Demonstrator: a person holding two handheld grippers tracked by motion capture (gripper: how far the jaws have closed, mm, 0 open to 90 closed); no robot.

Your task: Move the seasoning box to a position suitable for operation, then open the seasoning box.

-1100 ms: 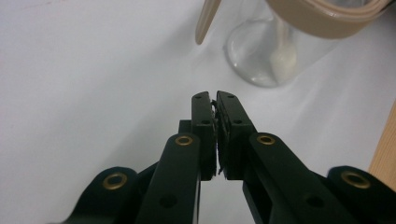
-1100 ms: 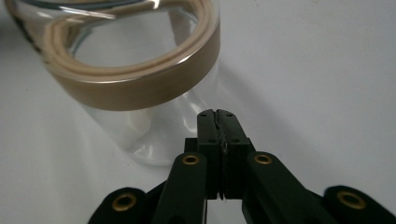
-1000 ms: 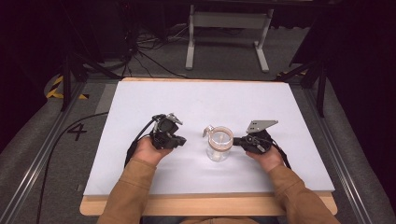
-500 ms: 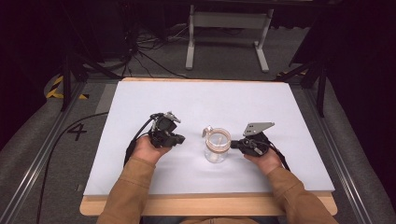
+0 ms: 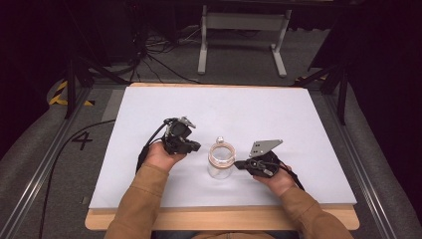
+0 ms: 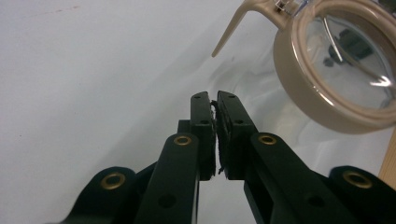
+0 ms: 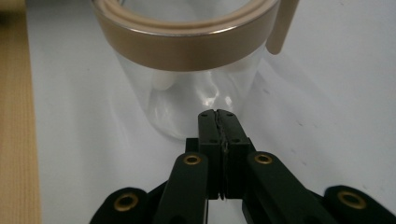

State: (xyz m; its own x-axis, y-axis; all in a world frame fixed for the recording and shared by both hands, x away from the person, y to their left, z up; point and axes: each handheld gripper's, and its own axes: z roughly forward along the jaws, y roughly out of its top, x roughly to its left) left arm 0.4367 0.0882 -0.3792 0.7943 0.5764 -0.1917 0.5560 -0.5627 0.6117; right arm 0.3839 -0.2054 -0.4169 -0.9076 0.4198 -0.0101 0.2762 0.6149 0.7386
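A wide white surface (image 5: 219,114) with a light wooden front edge carries the things, and grey carpeted floor (image 5: 35,149) lies around it, with a metal stand (image 5: 242,30) beyond the far edge and a black cable (image 5: 59,149) trailing along the left side. A person's forearms in tan sleeves (image 5: 139,199) come in from the near edge, one hand on each tool.

Toward the near middle of the surface stands a clear glass jar (image 5: 220,160), upright, with a beige band around its mouth and a clear round lid seated in that band. A beige hinged clasp arm juts from the band on the far side, with a small clear knob beside it. The jar sits between the two tools and looks apart from both.

The left tool (image 5: 195,146) rests on the surface just left of the jar, pointing toward it. In the left gripper view its black jaws are pressed together with nothing between them, their tips near the jar's rim but short of it.

The right tool (image 5: 239,164) lies just right of the jar, with a grey three-cornered plate (image 5: 264,147) rising from its top. In the right gripper view its jaws are also pressed together and empty, their tips aimed at the lower glass wall, very near it; contact cannot be told.
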